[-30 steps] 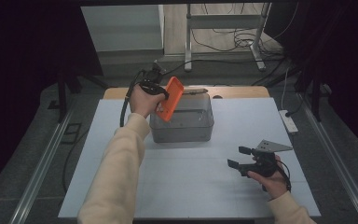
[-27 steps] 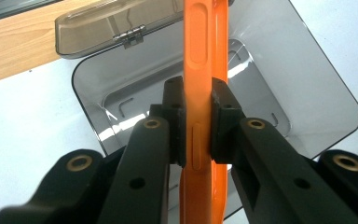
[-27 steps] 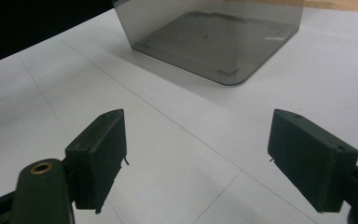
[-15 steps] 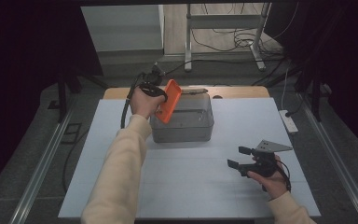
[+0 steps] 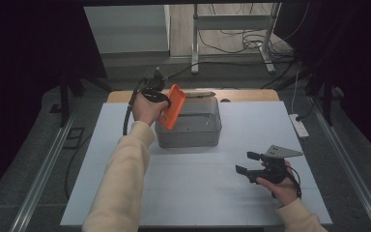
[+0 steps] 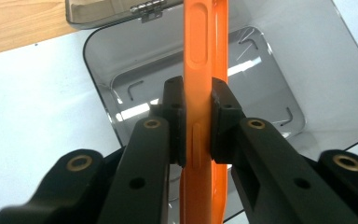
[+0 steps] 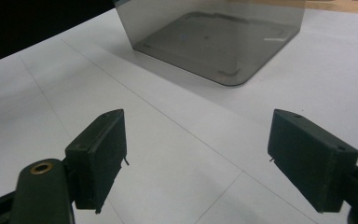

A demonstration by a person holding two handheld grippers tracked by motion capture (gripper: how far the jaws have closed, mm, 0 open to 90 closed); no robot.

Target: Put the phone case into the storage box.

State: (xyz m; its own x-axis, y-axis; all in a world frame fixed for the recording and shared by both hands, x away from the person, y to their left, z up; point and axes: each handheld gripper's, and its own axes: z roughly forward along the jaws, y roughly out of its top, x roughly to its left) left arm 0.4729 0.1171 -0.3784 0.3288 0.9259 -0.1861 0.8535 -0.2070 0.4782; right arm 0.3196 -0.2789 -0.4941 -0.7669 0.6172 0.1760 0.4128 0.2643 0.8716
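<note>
Right tongs (image 5: 245,163) sit nearest me, jaws wide apart with nothing between them, parked low over the white table (image 5: 212,193), well clear of the work. Left tongs (image 6: 196,122) are clamped on the orange phone case (image 6: 204,70), pads pressing both faces about mid-length, so I see it edge-on. Its long axis runs straight out along the jaws and the far end tips down over the open grey plastic box (image 6: 121,88). From above, the orange phone case (image 5: 171,106) hangs tilted over the box's near-left corner, box directly below and ahead of the left tongs (image 5: 162,104). Box floor looks bare, so there's room for it to lie flat; I'd watch the left wall and near rim on the way down. Hinged lid (image 6: 121,10) lies folded back beyond the box, out of the path. Left hand does this; right too far off.
</note>
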